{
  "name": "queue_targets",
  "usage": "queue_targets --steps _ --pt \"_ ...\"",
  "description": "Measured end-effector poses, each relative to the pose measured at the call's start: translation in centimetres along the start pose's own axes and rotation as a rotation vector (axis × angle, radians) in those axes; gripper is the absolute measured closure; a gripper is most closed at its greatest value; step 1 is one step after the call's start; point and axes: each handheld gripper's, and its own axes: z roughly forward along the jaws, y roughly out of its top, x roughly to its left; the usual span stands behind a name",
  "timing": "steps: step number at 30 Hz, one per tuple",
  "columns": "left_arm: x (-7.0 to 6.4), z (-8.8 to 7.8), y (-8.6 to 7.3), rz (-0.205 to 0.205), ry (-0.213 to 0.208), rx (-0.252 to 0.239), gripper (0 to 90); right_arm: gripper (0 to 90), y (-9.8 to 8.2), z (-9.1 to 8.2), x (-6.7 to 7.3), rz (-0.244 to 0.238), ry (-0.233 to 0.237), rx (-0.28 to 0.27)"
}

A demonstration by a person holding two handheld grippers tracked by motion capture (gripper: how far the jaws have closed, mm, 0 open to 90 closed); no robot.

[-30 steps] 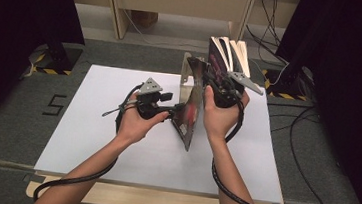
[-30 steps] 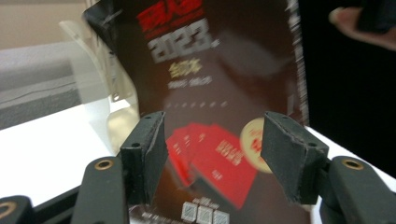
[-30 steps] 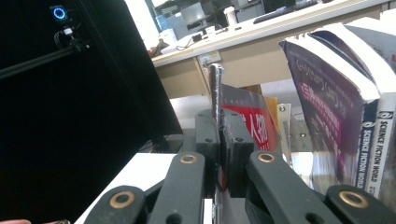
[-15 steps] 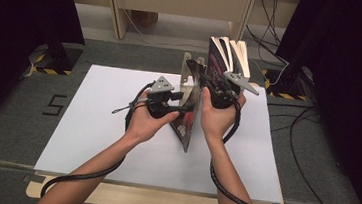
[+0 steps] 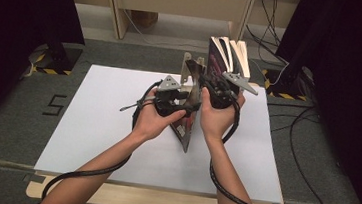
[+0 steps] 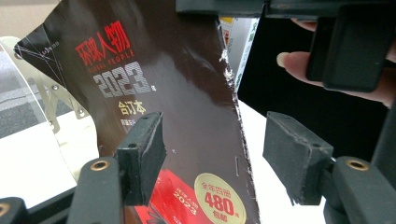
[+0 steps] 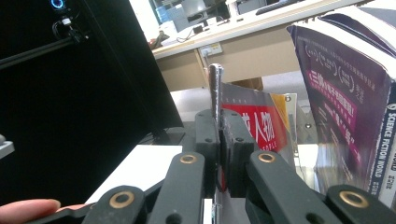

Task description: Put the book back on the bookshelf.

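The magazine (image 5: 187, 120) stands on edge in the middle of the high view, on the white desk (image 5: 91, 123). The right gripper (image 7: 218, 154) has its fingers pressed tight on the top edge. The left gripper (image 6: 212, 158) has its fingers wide open around the spine, not pinching. The magazine looks thin, floppy and shiny, so it may slip or tear. The thick spine looks best to hold.

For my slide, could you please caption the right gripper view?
Right gripper shut on a magazine's edge, beside upright books.
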Motion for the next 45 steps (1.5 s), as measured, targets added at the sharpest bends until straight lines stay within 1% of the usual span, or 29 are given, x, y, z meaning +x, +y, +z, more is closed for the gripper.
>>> queue_targets --steps 1,6,13,15,18,21,23,24,27,28,29,30,31,32,33,34,35,36,37,38,39,41,42,43,45 --pt "0.0 0.1 0.0 0.003 0.003 0.004 37.3 87.1 0.0 0.1 -0.1 0.003 0.001 0.002" --pt "0.1 1.1 0.0 -0.008 0.007 0.013 37.2 87.1 -0.1 0.2 0.0 0.001 -0.002 0.006" --pt "0.1 1.9 -0.4 -0.002 0.020 0.027 37.2 87.1 0.0 0.3 -0.1 -0.001 -0.003 0.015" --pt "0.0 2.3 -0.5 0.011 0.033 0.033 37.2 87.1 0.0 0.3 0.0 0.001 -0.003 0.020" --pt "0.1 2.6 -0.6 0.009 0.035 0.036 37.5 87.1 0.0 0.2 0.0 -0.002 -0.001 0.020" --pt "0.0 2.8 -0.6 0.024 0.046 0.039 39.2 87.1 0.0 0.2 0.2 0.006 0.007 0.020" --pt "0.0 2.9 -0.6 0.029 0.054 0.039 42.9 87.1 0.0 0.2 0.2 0.007 0.012 0.022" --pt "0.0 2.9 -0.7 0.021 0.052 0.038 44.4 87.1 0.0 0.2 0.4 0.013 0.021 0.022" --pt "-0.1 2.7 -0.8 0.016 0.061 0.042 48.9 87.1 0.0 0.2 0.5 0.010 0.028 0.025" --pt "-0.2 2.5 -0.9 0.000 0.065 0.042 50.7 87.1 -0.1 0.3 0.6 0.011 0.039 0.031" --pt "-0.2 2.5 -0.9 0.000 0.065 0.042 52.1 87.1 -0.1 0.3 0.6 0.011 0.039 0.031" --pt "-0.3 2.3 -1.0 -0.017 0.076 0.036 53.6 87.1 -0.1 0.3 0.6 0.004 0.047 0.033" --pt "-0.3 2.3 -1.0 -0.017 0.076 0.036 55.5 87.1 -0.1 0.3 0.6 0.004 0.047 0.033" --pt "-0.5 2.2 -1.1 -0.027 0.094 0.033 57.7 87.1 -0.1 0.4 0.7 0.001 0.056 0.037" --pt "-0.5 2.2 -1.1 -0.027 0.094 0.033 59.2 87.1 -0.1 0.4 0.7 0.001 0.056 0.037" --pt "-0.6 2.0 -1.2 -0.042 0.117 0.036 61.1 87.1 -0.1 0.5 0.8 -0.006 0.062 0.043" --pt "-0.6 2.0 -1.2 -0.042 0.117 0.036 62.6 87.1 -0.1 0.5 0.8 -0.006 0.062 0.043" --pt "-0.7 1.8 -1.3 -0.064 0.140 0.041 63.9 87.0 -0.1 0.6 0.9 -0.007 0.067 0.052" --pt "-0.7 1.8 -1.3 -0.064 0.140 0.041 65.2 87.0 -0.1 0.6 0.9 -0.007 0.067 0.052" --pt "-0.8 1.7 -1.4 -0.071 0.157 0.041 66.2 86.9 -0.1 0.8 1.1 -0.013 0.072 0.057" --pt "-0.8 1.7 -1.4 -0.071 0.157 0.041 67.3 86.9 -0.1 0.8 1.1 -0.013 0.072 0.057" --pt "-0.7 1.4 -1.5 -0.072 0.179 0.044 70.6 86.3 -0.2 1.1 1.3 -0.025 0.074 0.065" --pt "-0.7 1.4 -1.5 -0.072 0.179 0.044 73.0 85.9 -0.2 1.1 1.4 -0.030 0.072 0.067" --pt "-0.6 1.1 -1.6 -0.076 0.191 0.048 75.5 85.1 -0.2 1.2 1.5 -0.036 0.071 0.067" --pt "-0.5 0.8 -1.8 -0.068 0.210 0.051 80.3 82.6 -0.2 1.3 1.5 -0.044 0.076 0.077"
